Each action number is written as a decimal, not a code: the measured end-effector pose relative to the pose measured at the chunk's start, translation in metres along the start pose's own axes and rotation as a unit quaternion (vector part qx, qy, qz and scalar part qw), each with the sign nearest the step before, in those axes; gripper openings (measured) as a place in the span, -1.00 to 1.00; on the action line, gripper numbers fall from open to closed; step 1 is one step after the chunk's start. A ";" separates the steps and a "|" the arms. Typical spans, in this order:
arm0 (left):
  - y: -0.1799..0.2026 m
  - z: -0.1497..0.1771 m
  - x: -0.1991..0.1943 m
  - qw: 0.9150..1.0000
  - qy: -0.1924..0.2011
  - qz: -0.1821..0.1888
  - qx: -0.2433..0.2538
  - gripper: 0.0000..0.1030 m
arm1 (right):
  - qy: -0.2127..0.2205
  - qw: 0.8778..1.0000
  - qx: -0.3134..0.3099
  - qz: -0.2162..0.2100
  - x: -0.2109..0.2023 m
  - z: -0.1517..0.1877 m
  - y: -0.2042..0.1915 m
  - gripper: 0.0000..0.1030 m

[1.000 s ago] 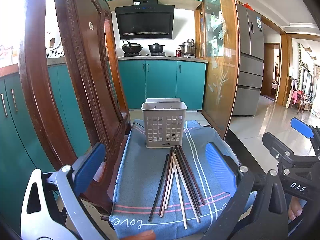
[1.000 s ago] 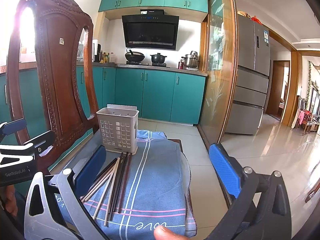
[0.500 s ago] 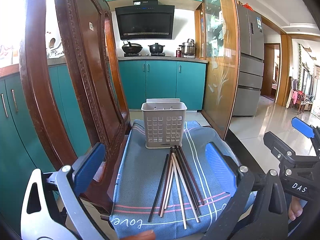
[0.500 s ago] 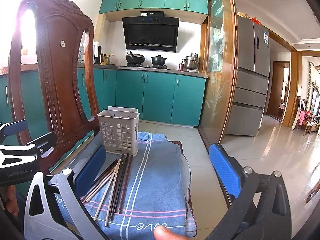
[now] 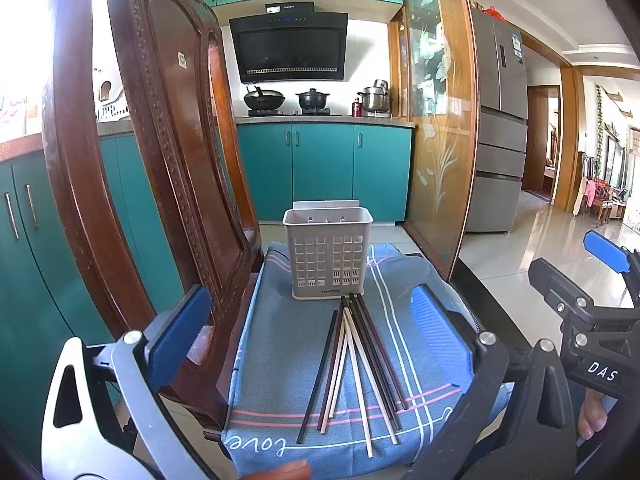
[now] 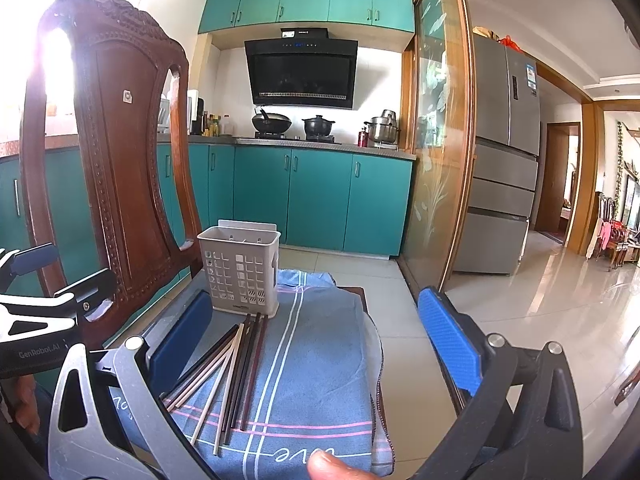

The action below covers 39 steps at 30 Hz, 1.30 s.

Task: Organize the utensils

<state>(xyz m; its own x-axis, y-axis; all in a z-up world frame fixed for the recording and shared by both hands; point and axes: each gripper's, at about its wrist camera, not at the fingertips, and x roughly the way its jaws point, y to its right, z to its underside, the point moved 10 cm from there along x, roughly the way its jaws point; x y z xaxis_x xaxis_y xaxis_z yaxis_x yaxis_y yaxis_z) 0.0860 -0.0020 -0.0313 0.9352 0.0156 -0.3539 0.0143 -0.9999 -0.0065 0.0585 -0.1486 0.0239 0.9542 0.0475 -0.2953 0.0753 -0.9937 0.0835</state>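
A blue towel [image 5: 280, 344] with pink and white stripes and the word "love" stitched near its front edge is covering the seat of a carved wooden chair [image 5: 132, 168]. A grey perforated plastic utensil holder [image 5: 328, 254] is standing upright at the far end of the towel, and from what shows over its rim it is holding nothing. Just in front of it, a bundle of chopsticks [image 5: 354, 364] is lying flat on the towel, their far tips gathering close to the holder's base and their near ends fanning out toward the camera; some are dark brown or black, others pale cream.

The left gripper [image 5: 308, 332] is hovering above the near end of the towel with its blue-padded jaws spread wide, gripping nothing, the chopsticks showing between them. The right gripper [image 6: 320, 340] is likewise hanging released and empty over the towel, the chopsticks lying just inside its left pad [image 6: 180, 344]. Each gripper is appearing at the edge of the other's view, so the two are sitting side by side without touching. A fingertip [image 6: 332, 466] is peeking in at the bottom of the right wrist view.

Behind the chair, teal kitchen cabinets [image 6: 320, 196], a black range hood [image 6: 302, 72], pots on a stove [image 6: 292, 124] and a steel refrigerator [image 6: 504, 156] are filling the background
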 end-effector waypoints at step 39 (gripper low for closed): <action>0.004 -0.006 -0.014 1.000 0.011 -0.004 0.007 0.94 | 0.022 1.000 -0.006 -0.005 -0.019 -0.010 0.000 0.95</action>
<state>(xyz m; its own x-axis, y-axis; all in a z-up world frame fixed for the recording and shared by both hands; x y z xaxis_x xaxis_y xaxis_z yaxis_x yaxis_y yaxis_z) 0.0757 -0.0065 -0.0205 0.9425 0.0236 -0.3335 0.0174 -0.9996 -0.0217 0.0432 -0.1488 0.0393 0.9654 0.0626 -0.2532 0.0883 -0.9919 0.0914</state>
